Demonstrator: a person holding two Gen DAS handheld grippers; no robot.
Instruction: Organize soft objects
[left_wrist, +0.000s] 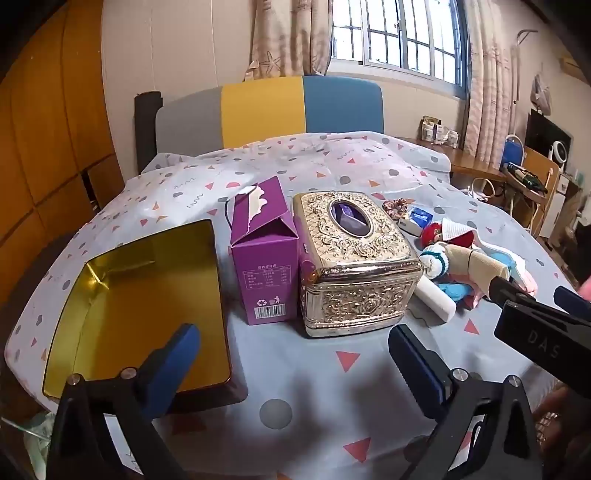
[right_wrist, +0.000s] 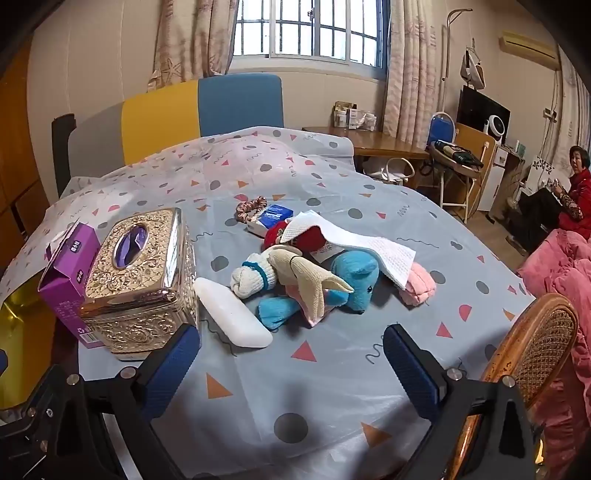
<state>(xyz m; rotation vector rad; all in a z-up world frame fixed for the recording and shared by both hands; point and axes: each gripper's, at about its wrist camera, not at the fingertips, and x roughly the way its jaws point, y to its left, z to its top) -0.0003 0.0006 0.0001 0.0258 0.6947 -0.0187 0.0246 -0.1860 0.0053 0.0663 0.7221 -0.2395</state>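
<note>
A pile of soft things lies on the patterned tablecloth (right_wrist: 332, 387): a blue plush toy (right_wrist: 354, 277), a beige sock (right_wrist: 314, 284), a rolled white sock (right_wrist: 251, 278), a red knitted piece (right_wrist: 310, 236), a pink roll (right_wrist: 419, 286) and a white cloth (right_wrist: 369, 243) draped over them. A scrunchie (right_wrist: 251, 206) lies behind. My right gripper (right_wrist: 291, 363) hovers open in front of the pile, touching nothing. My left gripper (left_wrist: 295, 358) stands open before the ornate metal tissue box (left_wrist: 354, 258), beside an open gold tin (left_wrist: 147, 306). The right gripper's finger (left_wrist: 509, 291) shows at the left view's right edge.
A purple carton (left_wrist: 264, 254) stands between the tin and the tissue box. A white oblong case (right_wrist: 232, 314) lies by the pile, a blue tissue packet (right_wrist: 271, 216) behind it. A wicker chair (right_wrist: 535, 343) stands at the right. A person in red (right_wrist: 574, 192) sits far right.
</note>
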